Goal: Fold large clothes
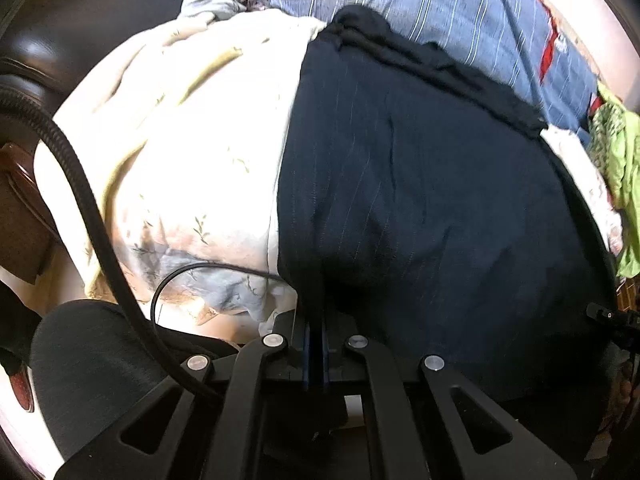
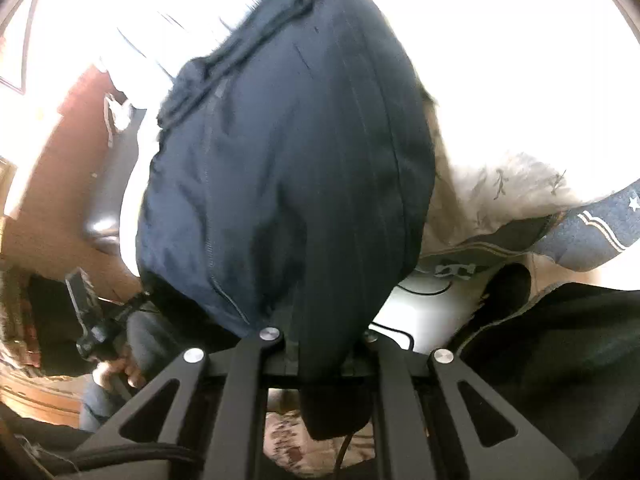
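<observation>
A dark navy pinstriped garment (image 1: pixel 420 200) lies spread over a cream floral cloth (image 1: pixel 192 128) on the bed. My left gripper (image 1: pixel 316 344) is shut on the garment's near edge, its blue pads pressed together on the fabric. In the right wrist view the same navy garment (image 2: pixel 288 160) hangs up in front of the camera, with a zip seam down its left side. My right gripper (image 2: pixel 320 352) is shut on its near edge, and cloth drapes down over the fingers, hiding them.
A blue striped sheet (image 1: pixel 440 8) covers the far side of the bed. A green cloth (image 1: pixel 616 160) lies at the right, a grey crumpled cloth (image 1: pixel 216 0) at the back. A dark chair (image 1: pixel 60 40) stands left. The other gripper (image 2: pixel 88 308) shows at left.
</observation>
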Tool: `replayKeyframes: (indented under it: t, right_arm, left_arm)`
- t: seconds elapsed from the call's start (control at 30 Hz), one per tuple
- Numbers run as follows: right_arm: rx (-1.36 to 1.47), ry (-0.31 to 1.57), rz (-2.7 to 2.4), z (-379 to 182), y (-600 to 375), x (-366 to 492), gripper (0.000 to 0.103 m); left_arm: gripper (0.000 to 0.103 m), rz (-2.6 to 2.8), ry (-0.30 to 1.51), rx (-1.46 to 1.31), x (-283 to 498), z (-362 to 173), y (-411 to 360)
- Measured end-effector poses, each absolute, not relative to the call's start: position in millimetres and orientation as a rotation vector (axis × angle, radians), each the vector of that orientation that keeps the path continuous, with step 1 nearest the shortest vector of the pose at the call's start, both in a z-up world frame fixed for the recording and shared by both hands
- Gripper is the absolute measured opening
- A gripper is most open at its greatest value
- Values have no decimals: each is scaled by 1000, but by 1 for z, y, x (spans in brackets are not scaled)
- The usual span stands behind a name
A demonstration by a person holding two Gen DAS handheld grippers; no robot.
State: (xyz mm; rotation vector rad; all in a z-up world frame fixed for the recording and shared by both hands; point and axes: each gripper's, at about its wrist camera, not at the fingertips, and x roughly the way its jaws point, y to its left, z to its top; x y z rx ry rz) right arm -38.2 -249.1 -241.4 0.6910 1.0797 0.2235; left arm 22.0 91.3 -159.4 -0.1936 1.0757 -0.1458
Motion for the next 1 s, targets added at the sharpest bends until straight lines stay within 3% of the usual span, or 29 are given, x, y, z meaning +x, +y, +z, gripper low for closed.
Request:
replayKeyframes:
  t: [0.2,0.47,0.73,1.0]
  right_arm:
    - [839,976,320,-213,-264,-38,9]
    - [882,845,439,-166,-273,20,9]
    - [905,732,467,-123,-302,129,9]
    - [928,718,333,-126,-349,283,9]
  left_arm:
    - [2,-187,989,-246,33,-109,99]
    - [2,-290,894,-261,109,-70,94]
    - [2,-303,828,-355,255,-44,99]
    - [2,-255,858,-339,434,-61,86]
